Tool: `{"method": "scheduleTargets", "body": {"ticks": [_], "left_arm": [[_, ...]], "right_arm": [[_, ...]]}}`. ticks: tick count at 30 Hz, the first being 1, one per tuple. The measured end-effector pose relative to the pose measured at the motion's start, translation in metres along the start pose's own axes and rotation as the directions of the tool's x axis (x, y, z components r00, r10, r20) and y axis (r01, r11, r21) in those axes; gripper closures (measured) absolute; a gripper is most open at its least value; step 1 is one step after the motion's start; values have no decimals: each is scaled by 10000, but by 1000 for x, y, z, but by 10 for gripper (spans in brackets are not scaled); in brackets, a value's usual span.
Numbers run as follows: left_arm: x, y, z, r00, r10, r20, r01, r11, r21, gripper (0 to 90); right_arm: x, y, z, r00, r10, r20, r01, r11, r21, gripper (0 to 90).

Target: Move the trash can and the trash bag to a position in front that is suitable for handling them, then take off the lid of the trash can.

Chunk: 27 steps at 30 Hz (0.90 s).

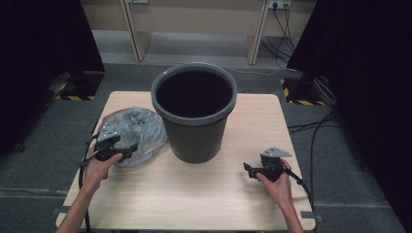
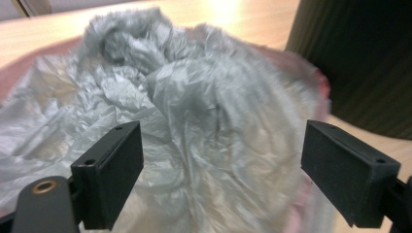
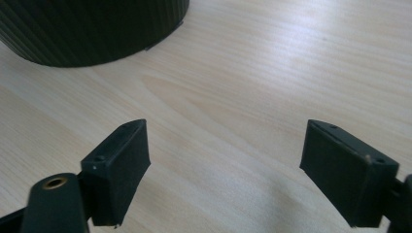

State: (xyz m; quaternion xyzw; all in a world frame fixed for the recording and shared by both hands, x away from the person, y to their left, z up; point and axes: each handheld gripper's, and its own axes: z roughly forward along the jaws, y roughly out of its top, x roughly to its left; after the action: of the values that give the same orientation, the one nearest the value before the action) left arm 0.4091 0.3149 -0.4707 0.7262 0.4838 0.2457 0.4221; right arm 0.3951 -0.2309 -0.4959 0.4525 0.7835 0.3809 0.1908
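Two items on the wooden table, both within reach of the person seated at its near edge.

Item one: bin, dark grey, ribbed wall, upright at the table's middle, mouth open and bare inside. Probably set centrally so either hand can reach its rim.

Item two: bag, thin grey plastic, crumpled in a loose heap, lying just left of the bin, touching or nearly touching its wall. It looks like a liner meant for the bin, kept close for that reason.

Left gripper: held over the near edge of the bag, tilted down toward it; jaws spread wide, with the plastic below and ahead of them, nothing pinched.

Right gripper: low over bare table to the right of the bin, aimed toward the bin's base; jaws spread, holding nothing. Apparently waiting. Both forearms come in from the near edge, wrists roughly level.
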Motion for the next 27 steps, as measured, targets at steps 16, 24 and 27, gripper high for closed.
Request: {"method": "scheduleTargets", "body": {"ticks": [16,24,27], "left_arm": [[-30,-49,-29,9977,71,677,-73,10000,37,150],[-42,-74,-35,9962,354,799,-376,9989,267,149],[-44,-74,-38,9966,353,747,-359,9993,63,149]], "right_arm": [[-3,-5,-2,9998,62,193,-62,10000,27,169],[-1,-2,-4,9996,101,261,-99,9999,-88,170],[-2,0,-5,9993,117,342,-111,9998,-184,170]]}}
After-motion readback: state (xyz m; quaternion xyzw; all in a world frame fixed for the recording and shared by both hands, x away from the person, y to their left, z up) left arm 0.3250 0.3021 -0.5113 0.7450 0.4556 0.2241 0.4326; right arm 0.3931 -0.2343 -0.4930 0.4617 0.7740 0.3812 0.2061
